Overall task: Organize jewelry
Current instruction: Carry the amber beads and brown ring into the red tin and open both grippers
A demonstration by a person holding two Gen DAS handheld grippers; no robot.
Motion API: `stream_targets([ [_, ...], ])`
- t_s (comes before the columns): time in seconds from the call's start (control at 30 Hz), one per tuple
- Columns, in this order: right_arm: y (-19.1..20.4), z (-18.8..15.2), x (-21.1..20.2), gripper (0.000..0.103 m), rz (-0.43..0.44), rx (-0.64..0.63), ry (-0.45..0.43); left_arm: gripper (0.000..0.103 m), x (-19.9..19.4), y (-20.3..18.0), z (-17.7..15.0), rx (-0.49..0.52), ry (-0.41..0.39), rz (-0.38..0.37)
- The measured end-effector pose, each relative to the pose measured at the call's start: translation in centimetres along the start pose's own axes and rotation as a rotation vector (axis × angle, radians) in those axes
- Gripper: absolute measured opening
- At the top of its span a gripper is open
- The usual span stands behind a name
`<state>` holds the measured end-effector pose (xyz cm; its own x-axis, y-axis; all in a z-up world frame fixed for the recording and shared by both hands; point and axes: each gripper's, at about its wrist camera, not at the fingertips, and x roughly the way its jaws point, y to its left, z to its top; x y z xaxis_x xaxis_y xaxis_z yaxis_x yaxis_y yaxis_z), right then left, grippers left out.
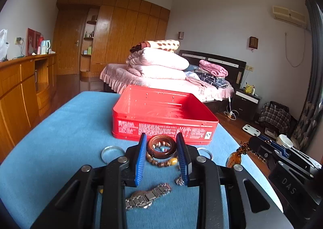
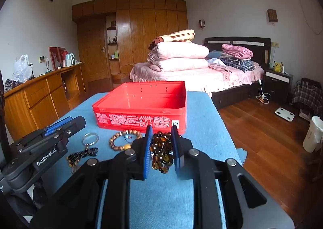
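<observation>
Steel link-band wristwatch (image 1: 148, 196) lies lowest in the left wrist view, loose on the blue cloth-covered table (image 1: 66, 138).

Open red rectangular tin box (image 1: 161, 116): centre frame, empty as far as visible, near wall just beyond both grippers.

Left gripper (image 1: 161, 157): jaws moderately open, straddling a brown wooden bangle (image 1: 161, 146) that rests on a string of brown wooden beads (image 1: 159, 161). Contact with the bangle: cannot tell.

Right gripper (image 2: 161, 148): jaws narrow, clamped on a bunched dark amber bead necklace (image 2: 161, 153), which hangs in a clump.

Judgement: step in hand is carrying the necklace over the tin wall. Lift until the dangling clump clears the rim, then release over the middle.

Clearance: table edge near at lower right of the right wrist view, wooden floor (image 2: 262, 138) beyond. Silver ring (image 1: 112, 153) left of the left jaws; keep clear.
</observation>
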<state>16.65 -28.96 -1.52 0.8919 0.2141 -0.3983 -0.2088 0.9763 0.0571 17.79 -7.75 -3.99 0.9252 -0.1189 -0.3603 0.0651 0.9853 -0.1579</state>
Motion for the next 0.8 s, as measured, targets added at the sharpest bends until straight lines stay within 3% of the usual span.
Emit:
stream_targets([
  [0.47, 0.6, 7.5, 4.2, 0.017, 0.043, -0.019, -0.123, 0.029, 4.2, 0.7, 7.2, 0.012, -0.097, 0.026],
  [0.8, -0.4, 11.9, 11.2, 0.017, 0.043, -0.002, -0.138, 0.029, 10.8, 1.8, 10.6, 0.004, -0.086, 0.063],
])
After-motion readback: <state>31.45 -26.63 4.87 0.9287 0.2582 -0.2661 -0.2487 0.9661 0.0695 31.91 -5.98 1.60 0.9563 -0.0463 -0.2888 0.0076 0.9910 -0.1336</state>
